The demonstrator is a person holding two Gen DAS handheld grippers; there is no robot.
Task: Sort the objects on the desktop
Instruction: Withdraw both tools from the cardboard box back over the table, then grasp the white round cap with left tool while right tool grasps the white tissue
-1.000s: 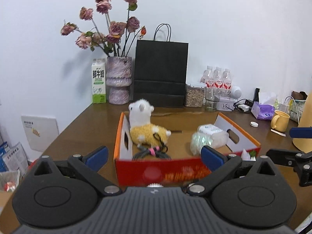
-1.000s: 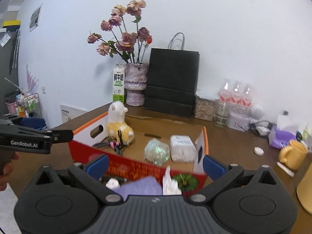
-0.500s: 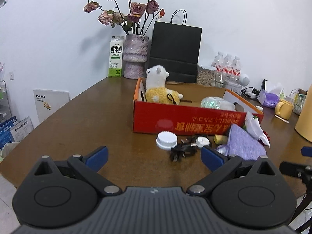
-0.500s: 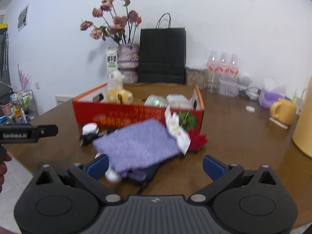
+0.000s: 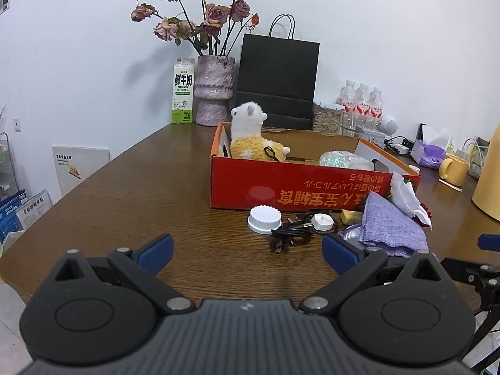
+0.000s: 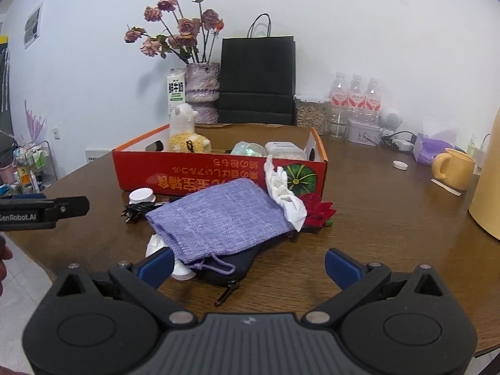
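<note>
You've pulled both claws back from over the red box (image 5: 300, 187), so the loose clutter now lies ahead of them: your left gripper (image 5: 247, 251) is spread wide and empty, with the white cap (image 5: 264, 219) and black cable (image 5: 292, 236) just beyond its tips; your right gripper (image 6: 248, 264), equally spread, faces the purple pouch (image 6: 218, 218) lying on a dark zip case (image 6: 228, 270). That suggests picking comes next. The brown wooden table (image 5: 140, 193) backs onto a white wall with a vase (image 5: 214, 90) and black bag (image 5: 278, 78)

The milk carton (image 5: 183, 91) beside the vase reads 鲜牛奶. The red box (image 5: 300, 189) carries yellow lettering on its front wall (printed upside down, not clearly legible). The left gripper (image 6: 40, 212) bears "GenRobot.AI", its first letter cut off.
</note>
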